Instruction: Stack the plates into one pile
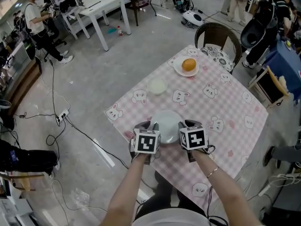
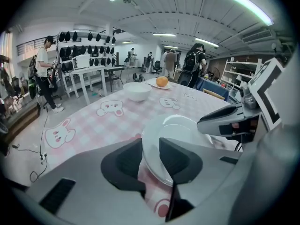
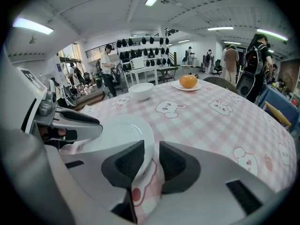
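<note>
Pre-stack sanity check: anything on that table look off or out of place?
The far plate carries an orange, so it can't take another plate flat. The tablecloth looks bunched at the edge of the near plate.

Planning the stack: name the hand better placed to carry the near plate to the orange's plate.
Probably right. The left claw and right claw straddle the near plate, but the far plate under the orange lies beyond the right one; the left would reach across.

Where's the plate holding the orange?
In the head view, the plate with the orange sits upper centre, beside the chair, right of the white bowl.
</note>
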### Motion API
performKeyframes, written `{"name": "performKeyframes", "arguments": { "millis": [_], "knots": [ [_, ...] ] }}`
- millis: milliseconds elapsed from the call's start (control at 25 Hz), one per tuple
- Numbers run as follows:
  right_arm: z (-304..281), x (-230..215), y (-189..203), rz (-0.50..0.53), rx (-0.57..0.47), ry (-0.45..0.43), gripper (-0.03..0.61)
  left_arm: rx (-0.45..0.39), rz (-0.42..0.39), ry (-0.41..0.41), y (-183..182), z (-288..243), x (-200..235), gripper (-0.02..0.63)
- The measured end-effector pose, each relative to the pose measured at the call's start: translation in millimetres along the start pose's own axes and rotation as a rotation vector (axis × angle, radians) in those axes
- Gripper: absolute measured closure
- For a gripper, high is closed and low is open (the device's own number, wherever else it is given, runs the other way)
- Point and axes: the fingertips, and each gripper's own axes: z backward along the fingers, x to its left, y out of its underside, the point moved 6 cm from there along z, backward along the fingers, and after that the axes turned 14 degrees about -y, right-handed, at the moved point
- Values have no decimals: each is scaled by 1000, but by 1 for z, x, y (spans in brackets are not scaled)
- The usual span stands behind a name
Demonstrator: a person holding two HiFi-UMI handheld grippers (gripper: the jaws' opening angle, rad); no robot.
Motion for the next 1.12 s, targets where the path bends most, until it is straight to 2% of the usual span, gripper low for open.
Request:
{"name": "performKeyframes", "arguments": {
  "millis": [200, 520, 640, 880, 1120],
  "knots": [
    [0, 11, -5, -2, -80, 16, 486, -67, 37, -8, 0, 6, 18, 488],
    [22, 18, -6, -38, -222, -15, 542, -198, 93, -17, -13, 25, 21, 558],
    [37, 18, -13, -16, -268, -19, 572, -263, 106, -15, -23, 35, 20, 581],
    [68, 26, -37, 41, -395, -94, 573, -400, 122, -30, -37, 61, 19, 594],
    [96, 35, -48, 108, -477, -133, 574, -476, 132, -31, -41, 87, 15, 594]
  ]
}}
